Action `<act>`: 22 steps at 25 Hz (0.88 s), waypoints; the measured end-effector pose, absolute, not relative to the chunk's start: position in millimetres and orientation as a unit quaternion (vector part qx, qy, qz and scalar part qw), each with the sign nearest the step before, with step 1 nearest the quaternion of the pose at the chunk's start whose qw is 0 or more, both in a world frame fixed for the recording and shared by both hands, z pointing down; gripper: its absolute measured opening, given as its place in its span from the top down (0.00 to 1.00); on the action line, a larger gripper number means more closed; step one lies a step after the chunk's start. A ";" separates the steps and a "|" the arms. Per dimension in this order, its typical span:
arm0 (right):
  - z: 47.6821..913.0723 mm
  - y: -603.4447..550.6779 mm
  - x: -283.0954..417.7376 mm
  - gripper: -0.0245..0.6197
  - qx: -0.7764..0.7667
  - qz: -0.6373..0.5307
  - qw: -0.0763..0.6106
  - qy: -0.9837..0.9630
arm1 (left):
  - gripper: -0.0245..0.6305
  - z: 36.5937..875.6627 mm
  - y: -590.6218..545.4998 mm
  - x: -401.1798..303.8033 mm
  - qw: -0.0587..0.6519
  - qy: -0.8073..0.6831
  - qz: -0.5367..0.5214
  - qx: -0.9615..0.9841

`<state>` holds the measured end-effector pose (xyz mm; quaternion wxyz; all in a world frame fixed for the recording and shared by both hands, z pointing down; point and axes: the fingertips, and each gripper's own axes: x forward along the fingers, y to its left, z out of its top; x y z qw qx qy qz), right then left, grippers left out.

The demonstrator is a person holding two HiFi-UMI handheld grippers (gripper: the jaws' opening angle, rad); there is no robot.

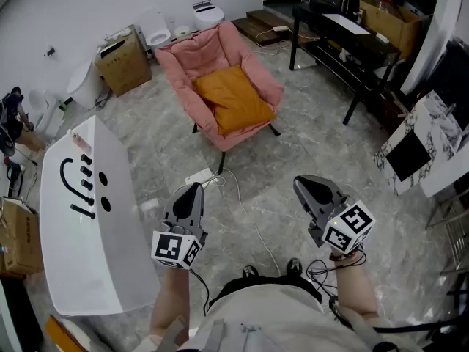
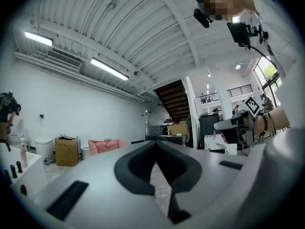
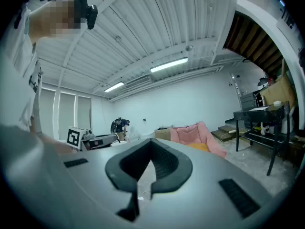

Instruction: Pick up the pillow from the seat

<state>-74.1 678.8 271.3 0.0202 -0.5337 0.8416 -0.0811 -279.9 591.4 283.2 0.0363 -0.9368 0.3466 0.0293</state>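
An orange pillow [image 1: 232, 98] lies on the seat of a pink padded chair [image 1: 182, 56] across the floor from me. The chair [image 2: 105, 145] shows small and far off in the left gripper view, and the chair [image 3: 195, 133] with a sliver of the pillow [image 3: 200, 147] in the right gripper view. My left gripper [image 1: 193, 191] and right gripper [image 1: 301, 185] are held close to my body, both well short of the chair. Each is shut with nothing between its jaws.
A white table [image 1: 88, 218] stands at my left. A white cable [image 1: 245, 215] and a power strip [image 1: 199, 176] lie on the marble floor between me and the chair. Cardboard boxes [image 1: 124, 59], a toilet [image 1: 156, 26] and a black desk [image 1: 344, 39] line the far side.
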 end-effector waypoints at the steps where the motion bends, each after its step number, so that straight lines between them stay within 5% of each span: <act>1: 271.2 677.1 -75.7 0.94 -0.532 -0.082 0.023 0.843 | 0.95 283.4 589.2 -280.4 0.038 0.346 0.028 -0.937; 20: 298.1 626.3 -47.8 0.93 -0.549 -0.107 0.004 0.829 | 0.95 308.4 536.8 -262.7 0.005 0.329 -0.027 -0.944; 22: 302.6 611.6 -40.3 0.87 -0.541 -0.117 0.007 0.833 | 0.90 313.7 524.6 -255.6 -0.007 0.331 -0.040 -0.943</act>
